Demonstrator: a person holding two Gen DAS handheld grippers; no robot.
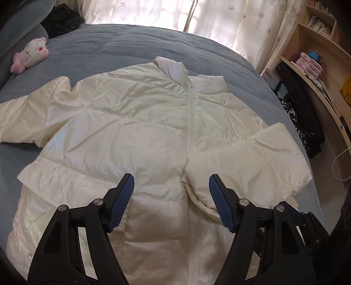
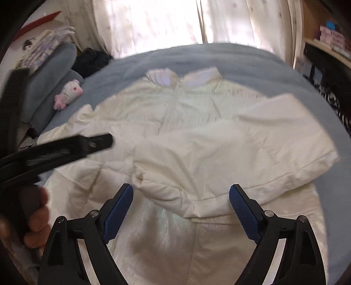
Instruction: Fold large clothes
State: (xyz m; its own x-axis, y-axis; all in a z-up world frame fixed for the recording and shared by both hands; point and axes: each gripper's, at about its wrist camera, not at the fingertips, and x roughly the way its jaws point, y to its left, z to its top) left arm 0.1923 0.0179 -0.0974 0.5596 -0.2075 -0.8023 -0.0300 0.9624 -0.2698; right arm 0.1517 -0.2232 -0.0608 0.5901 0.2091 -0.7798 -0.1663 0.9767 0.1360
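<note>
A cream puffer jacket lies front up and zipped on the blue-grey bed, collar away from me. Its right sleeve is folded across the chest, cuff near the zip. The other sleeve stretches out to the left. My left gripper hovers open over the lower front, with nothing between its fingers. In the right wrist view my right gripper stands open just above the folded sleeve's cuff, not pressing on it. A hand at the left edge holds the other gripper's black frame.
A pink and white plush toy lies on the bed at the far left, beside a grey pillow and a black garment. Curtains hang behind the bed. Wooden shelves and a desk with boxes stand to the right.
</note>
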